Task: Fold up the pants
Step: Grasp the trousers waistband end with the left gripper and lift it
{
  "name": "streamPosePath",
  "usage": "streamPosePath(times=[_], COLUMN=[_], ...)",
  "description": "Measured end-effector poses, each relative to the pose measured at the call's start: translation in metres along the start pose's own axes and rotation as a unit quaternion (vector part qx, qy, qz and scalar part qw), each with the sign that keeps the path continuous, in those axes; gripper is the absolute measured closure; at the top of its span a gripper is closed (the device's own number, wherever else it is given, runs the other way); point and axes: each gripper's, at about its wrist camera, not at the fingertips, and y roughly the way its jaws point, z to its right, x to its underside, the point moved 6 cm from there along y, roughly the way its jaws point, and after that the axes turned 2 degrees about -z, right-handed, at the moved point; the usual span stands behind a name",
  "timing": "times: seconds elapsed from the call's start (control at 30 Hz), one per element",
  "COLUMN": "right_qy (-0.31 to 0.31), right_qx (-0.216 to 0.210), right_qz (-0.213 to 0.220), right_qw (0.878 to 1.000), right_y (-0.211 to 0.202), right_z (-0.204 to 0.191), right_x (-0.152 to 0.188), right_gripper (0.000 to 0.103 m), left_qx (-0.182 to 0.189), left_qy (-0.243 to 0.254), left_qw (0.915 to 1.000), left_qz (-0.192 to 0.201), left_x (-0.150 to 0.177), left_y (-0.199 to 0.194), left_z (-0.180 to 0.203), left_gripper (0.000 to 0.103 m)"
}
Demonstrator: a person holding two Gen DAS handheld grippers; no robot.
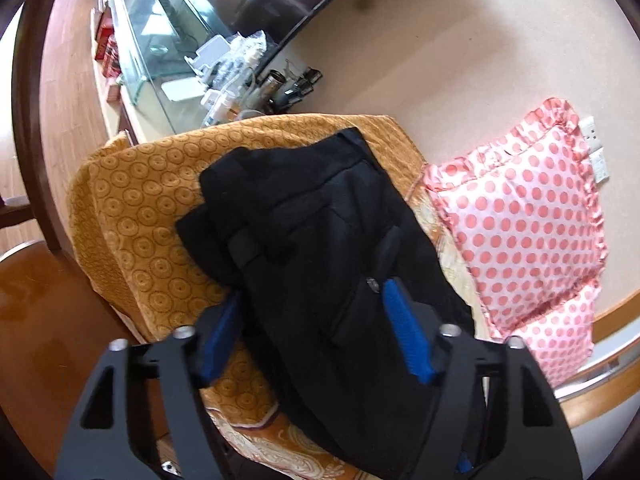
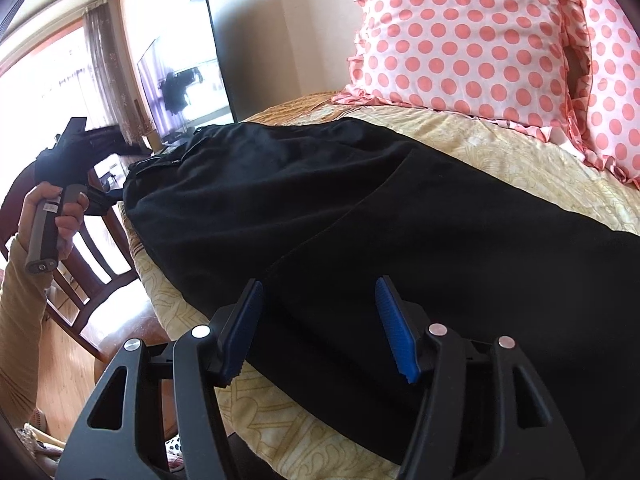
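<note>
We see the black pants lying lengthwise along the bed, their near side running close to the bed's left edge, where a wooden chair crowds the floor. The polka-dot pillow fills the far right corner. Our left gripper is half spread astride the pants, pads not pressing; our right gripper likewise stands half open over the cloth

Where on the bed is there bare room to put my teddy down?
Bare bedspread lies between the black pants and the polka-dot pillows. The orange blanket left of the pants is free too. The middle is crowded: pants and both grippers.
</note>
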Motion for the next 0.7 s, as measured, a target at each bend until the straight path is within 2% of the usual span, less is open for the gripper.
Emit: streamPosePath(times=[0.13, 0.23, 0.37, 0.47, 0.6, 0.7], right_qy=[0.011, 0.017, 0.027, 0.038, 0.061, 0.082], right_qx=[-0.001, -0.001, 0.001, 0.005, 0.019, 0.035], right_qz=[0.006, 0.01, 0.017, 0.028, 0.05, 0.067], right_qw=[1.0, 1.0, 0.999, 0.999, 0.997, 0.994], right_y=[-0.004, -0.008, -0.015, -0.025, -0.047, -0.068], right_z=[0.004, 0.008, 0.016, 0.024, 0.041, 0.057], right_x=[0.001, 0.002, 0.005, 0.008, 0.013, 0.018], right_gripper=[0.043, 0.043, 0.043, 0.043, 0.043, 0.043], left_qx=[-0.022, -0.024, -0.037, -0.031, -0.005, 0.033], left_qy=[0.008, 0.016, 0.076, 0.135, 0.219, 0.288], left_qw=[0.9997, 0.9994, 0.9951, 0.9875, 0.9703, 0.9513], left_qz=[0.01, 0.021, 0.051, 0.076, 0.103, 0.104], left_x=[0.001, 0.001, 0.001, 0.003, 0.014, 0.037], left_y=[0.002, 0.0, -0.01, -0.022, -0.038, -0.045], left_z=[-0.004, -0.003, 0.021, 0.058, 0.125, 0.19], left_gripper=[0.073, 0.087, 0.09, 0.091, 0.092, 0.092])
